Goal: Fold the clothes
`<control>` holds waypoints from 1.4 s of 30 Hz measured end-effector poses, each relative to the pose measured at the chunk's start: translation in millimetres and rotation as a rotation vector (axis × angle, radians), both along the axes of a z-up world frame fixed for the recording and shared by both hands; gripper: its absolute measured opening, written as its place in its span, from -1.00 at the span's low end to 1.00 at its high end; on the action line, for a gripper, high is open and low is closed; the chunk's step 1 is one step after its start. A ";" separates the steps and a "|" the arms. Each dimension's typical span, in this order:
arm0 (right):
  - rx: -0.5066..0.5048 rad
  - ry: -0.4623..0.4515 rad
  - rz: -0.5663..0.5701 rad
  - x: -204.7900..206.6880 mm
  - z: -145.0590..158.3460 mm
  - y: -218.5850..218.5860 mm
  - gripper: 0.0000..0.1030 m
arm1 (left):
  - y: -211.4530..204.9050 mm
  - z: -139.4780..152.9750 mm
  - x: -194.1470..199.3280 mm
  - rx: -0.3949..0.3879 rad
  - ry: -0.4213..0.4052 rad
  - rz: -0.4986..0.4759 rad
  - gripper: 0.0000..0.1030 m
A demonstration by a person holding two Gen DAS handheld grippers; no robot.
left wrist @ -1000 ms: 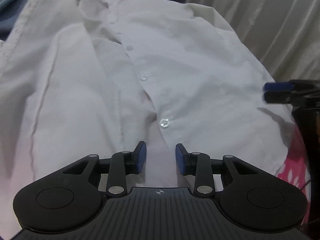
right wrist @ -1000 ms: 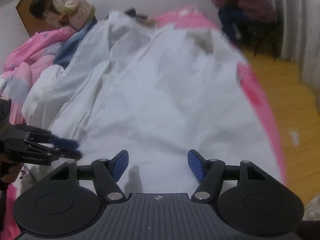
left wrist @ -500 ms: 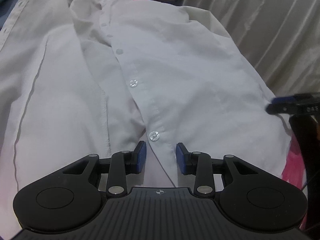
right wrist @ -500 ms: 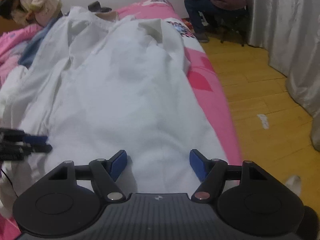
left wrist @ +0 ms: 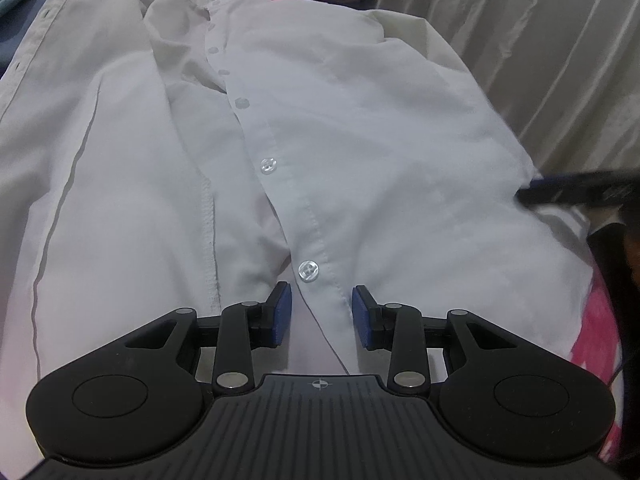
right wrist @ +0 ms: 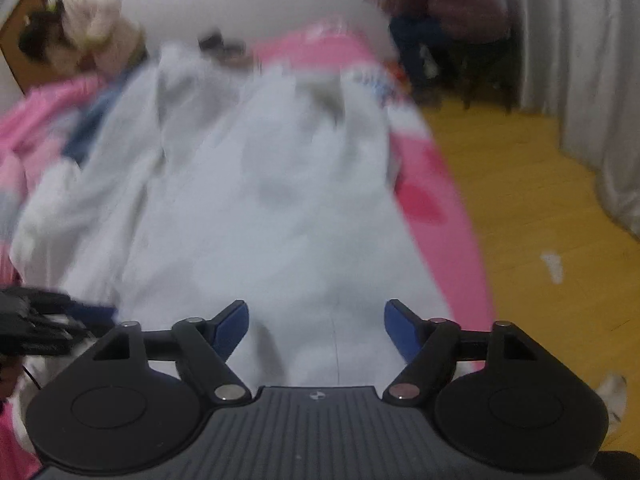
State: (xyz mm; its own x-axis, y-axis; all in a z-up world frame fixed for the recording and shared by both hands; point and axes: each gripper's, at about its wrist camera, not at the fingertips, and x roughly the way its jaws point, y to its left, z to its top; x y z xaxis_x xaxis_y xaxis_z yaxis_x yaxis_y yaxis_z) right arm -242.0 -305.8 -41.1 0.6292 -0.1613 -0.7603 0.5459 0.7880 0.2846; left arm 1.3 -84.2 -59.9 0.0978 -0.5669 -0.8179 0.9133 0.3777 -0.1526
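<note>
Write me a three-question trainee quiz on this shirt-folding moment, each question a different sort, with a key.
1. True or false: the white shirt lies with its button placket facing up.
2. What lies between the pads of the left gripper? A) the placket edge B) a sleeve cuff C) nothing
3. Fill in: the bedcover under the shirt is ____.

Key: 1 true. 2 A, with the jaws apart, not pinching. 3 pink.
</note>
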 end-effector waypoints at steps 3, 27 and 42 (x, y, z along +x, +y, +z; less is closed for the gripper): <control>-0.062 0.047 0.051 2.0 -4.6 15.1 0.70 | -0.4 0.0 0.0 0.002 0.000 -0.001 -0.34; -0.142 0.049 0.150 20.8 84.2 24.9 0.74 | 158.8 75.3 36.7 -0.099 -0.170 0.499 -0.30; 0.056 -0.155 0.460 300.3 107.4 12.8 0.74 | 225.0 24.1 92.4 -0.029 -0.090 0.751 0.09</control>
State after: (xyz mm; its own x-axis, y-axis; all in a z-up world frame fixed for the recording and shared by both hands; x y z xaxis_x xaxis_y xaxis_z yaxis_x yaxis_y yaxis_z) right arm 58.2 -293.0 66.3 0.7322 0.1983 -0.6515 0.0925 0.9188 0.3836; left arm 93.7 140.8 -35.8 0.5319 -0.3424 -0.7745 0.4210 0.9005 -0.1089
